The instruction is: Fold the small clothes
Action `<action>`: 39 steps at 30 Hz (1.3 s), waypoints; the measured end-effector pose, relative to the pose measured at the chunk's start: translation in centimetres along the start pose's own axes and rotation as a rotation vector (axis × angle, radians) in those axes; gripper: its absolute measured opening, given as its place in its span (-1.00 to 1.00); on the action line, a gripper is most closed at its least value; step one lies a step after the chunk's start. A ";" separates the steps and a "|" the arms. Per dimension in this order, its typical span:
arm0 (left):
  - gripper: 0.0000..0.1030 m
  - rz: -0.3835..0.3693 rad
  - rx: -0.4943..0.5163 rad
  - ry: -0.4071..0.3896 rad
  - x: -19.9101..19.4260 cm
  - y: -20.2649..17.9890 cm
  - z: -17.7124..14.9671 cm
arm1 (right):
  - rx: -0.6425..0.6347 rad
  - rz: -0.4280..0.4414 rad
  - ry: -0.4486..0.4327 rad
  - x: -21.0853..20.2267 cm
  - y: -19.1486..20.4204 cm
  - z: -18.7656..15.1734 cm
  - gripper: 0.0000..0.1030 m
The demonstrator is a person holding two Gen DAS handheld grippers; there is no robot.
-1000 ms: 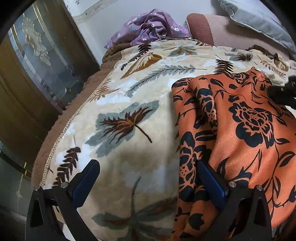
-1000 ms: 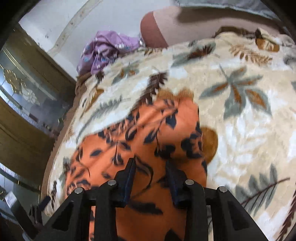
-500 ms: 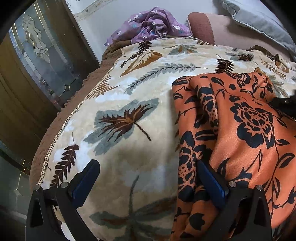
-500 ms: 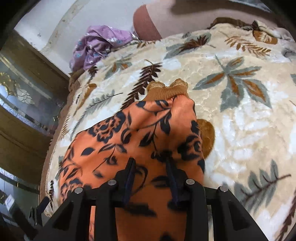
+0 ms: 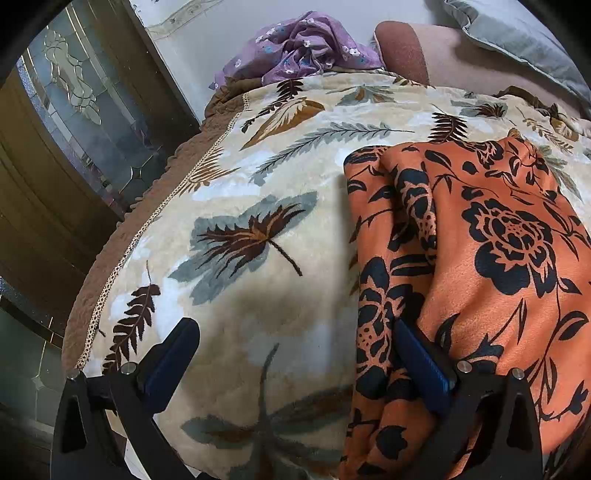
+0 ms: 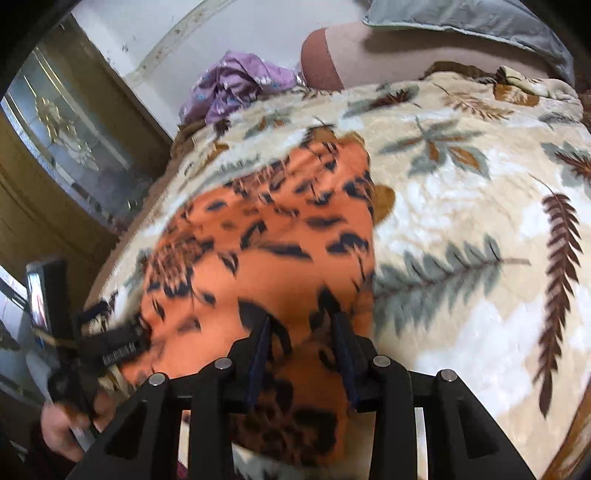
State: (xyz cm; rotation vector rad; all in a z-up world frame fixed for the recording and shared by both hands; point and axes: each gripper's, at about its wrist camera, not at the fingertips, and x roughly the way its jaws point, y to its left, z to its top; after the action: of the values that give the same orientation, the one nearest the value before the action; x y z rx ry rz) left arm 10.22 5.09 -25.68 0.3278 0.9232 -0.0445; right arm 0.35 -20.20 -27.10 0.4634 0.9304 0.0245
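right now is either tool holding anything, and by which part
The right tool has a fold of the orange black-flowered garment between its fingers near its closest edge. The left tool stands open, holding nothing.

The supporting surface is a bed covered by a cream plush blanket printed with grey-green and brown leaves and edged along its left side with a brown scalloped border. An orange garment with a black floral print lies directly on the blanket, right of centre in the left wrist view, with raised folds along its left edge. At the far end, a crumpled purple flowered cloth lies at the blanket's corner, beside a brown-and-pink bolster with a grey pillow over it.
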 end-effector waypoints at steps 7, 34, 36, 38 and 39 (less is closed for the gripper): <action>1.00 -0.029 -0.002 0.031 0.8 0.1 0.1 | 0.078 0.056 0.016 0.9 -2.4 -1.7 0.10; 0.56 -0.256 -0.058 0.204 4.2 -2.9 9.6 | -0.131 0.126 -0.091 -0.8 2.0 -2.2 0.17; -0.17 -0.313 -0.095 0.260 5.3 -3.5 9.6 | -0.139 0.125 -0.096 -0.7 2.2 -2.3 0.18; -0.42 -0.329 -0.133 0.271 5.2 -3.8 9.9 | -0.139 0.124 -0.100 -1.0 2.2 -2.3 0.17; -0.57 -0.309 -0.125 0.257 4.7 -4.1 10.1 | -0.136 0.125 -0.100 -1.1 2.0 -2.3 0.17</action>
State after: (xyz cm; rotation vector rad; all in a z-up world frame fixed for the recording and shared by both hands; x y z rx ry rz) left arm 20.20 -1.36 -24.81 0.0725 1.2207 -0.2321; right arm -1.75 -17.75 -26.61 0.3927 0.7954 0.1754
